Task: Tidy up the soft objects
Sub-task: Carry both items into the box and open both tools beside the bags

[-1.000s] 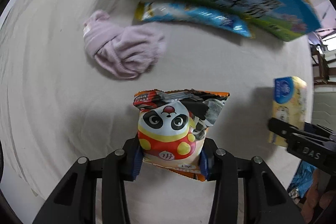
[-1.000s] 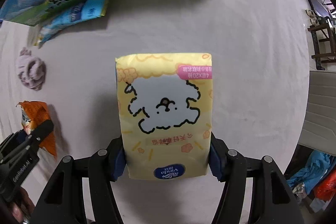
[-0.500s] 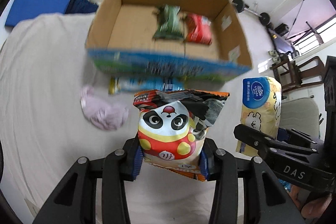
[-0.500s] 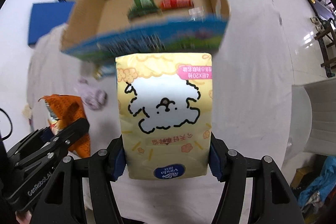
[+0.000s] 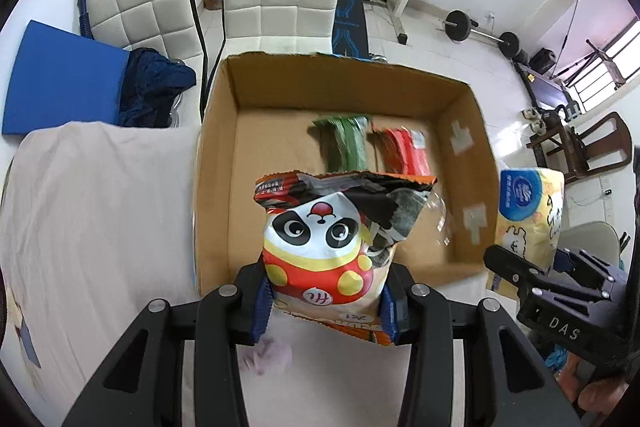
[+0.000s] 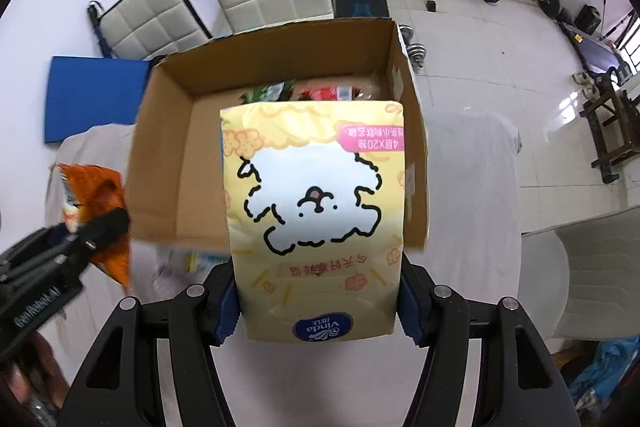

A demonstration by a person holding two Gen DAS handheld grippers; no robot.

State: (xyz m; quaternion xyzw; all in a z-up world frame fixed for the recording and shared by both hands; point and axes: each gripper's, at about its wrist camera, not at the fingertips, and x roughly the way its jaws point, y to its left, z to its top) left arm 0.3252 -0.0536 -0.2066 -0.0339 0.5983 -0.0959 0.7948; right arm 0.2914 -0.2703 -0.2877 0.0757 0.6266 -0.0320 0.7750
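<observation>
Both grippers have lifted off the bed in the last second and now face the open box [image 5: 224, 163]. Left gripper [image 5: 326, 301] clamped on the panda bag [image 5: 324, 247]; right gripper [image 6: 318, 311] clamped on the tissue pack [image 6: 316, 211]. Both held before the box's near wall; release should come next.

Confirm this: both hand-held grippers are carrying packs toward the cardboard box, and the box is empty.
Not empty. The left wrist view shows a green packet and a red packet lying on the floor of the cardboard box. The rest holds: the left hand-held gripper carries the panda snack bag, the right hand-held gripper the tissue pack.
</observation>
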